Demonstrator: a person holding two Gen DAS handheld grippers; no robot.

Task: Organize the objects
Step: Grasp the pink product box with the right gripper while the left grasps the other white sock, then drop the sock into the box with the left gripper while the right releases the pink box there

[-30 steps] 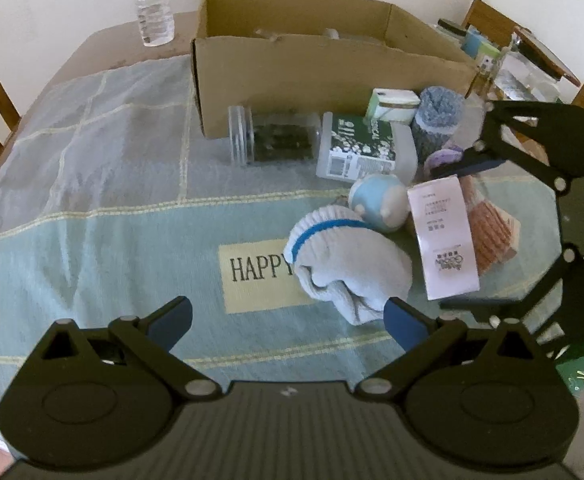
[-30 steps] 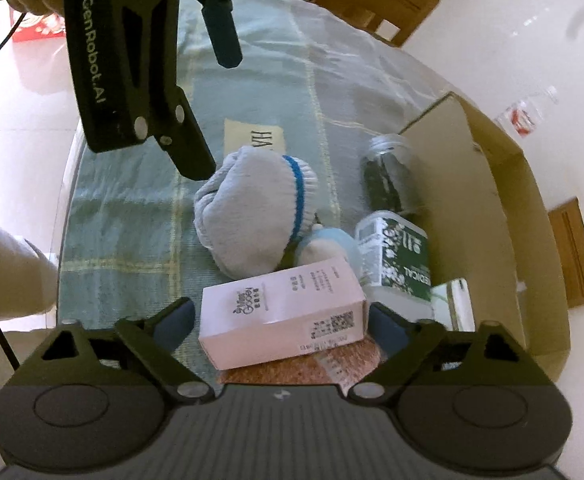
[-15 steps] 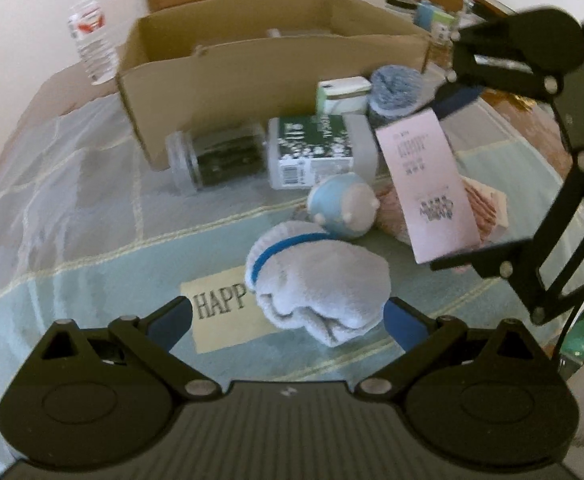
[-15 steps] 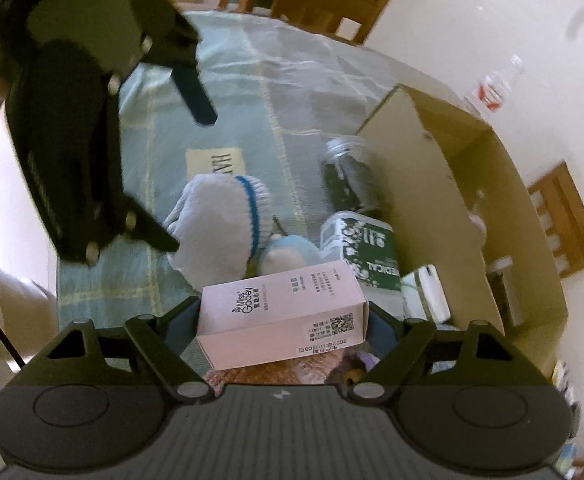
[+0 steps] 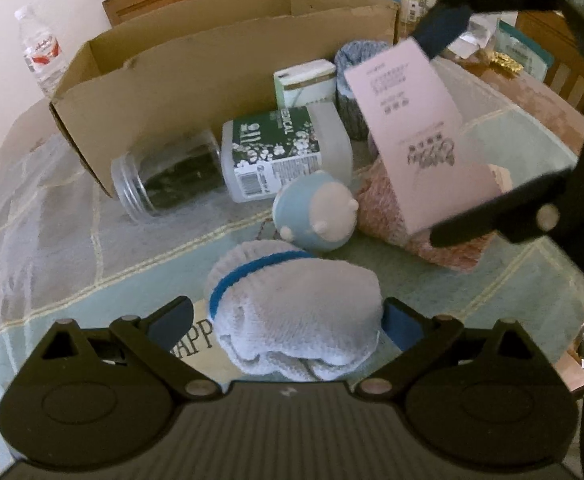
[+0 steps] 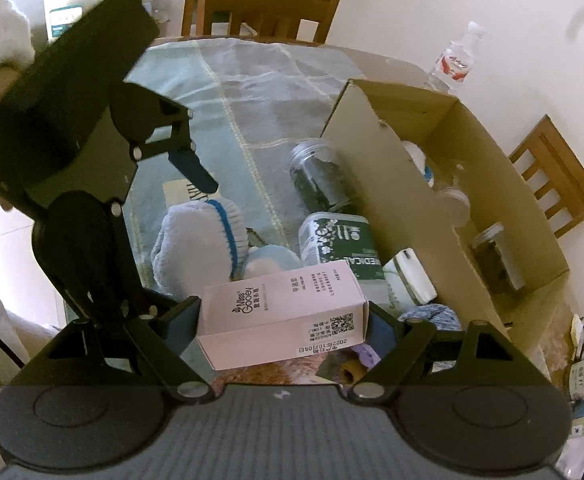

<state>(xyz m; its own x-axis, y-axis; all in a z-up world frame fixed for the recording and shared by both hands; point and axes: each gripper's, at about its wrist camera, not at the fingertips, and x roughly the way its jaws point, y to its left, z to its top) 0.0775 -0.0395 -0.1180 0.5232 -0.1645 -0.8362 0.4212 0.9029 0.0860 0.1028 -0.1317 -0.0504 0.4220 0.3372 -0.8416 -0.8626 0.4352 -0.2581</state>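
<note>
Low in the left wrist view, the left claw (image 5: 288,322) has come down over the rolled white sock (image 5: 295,312) with the blue band; a second ago the sock lay further up the frame, ahead of the tips. Now the jaws stand apart on either side of it, the right blue pad about touching its edge, the left pad clear with a strip of tablecloth between. The sock rests on the table (image 5: 72,248) at lower centre, its long axis running from the banded cuff at upper left to the folded end at lower right. I judge this sock is next to be gripped.

Right of centre in that view, the pink box (image 5: 415,136) has risen off the pile: a second ago it lay flat over the reddish knit item (image 5: 383,208), and now it hangs tilted above it. The right claw (image 6: 284,322) is clamped on the box across its two short ends, so the long axis runs left to right between the pads in the right wrist view, printed face upward, the coded label toward the lower right.

At the upper right of the right wrist view, the cardboard box (image 6: 395,184) stands open with a few things already inside. Judging by the task, the pink box is probably headed there. The glass jar (image 5: 172,176), green-labelled bottle (image 5: 284,152) and blue round toy (image 5: 315,216) lie on the table beside the carton.
</note>
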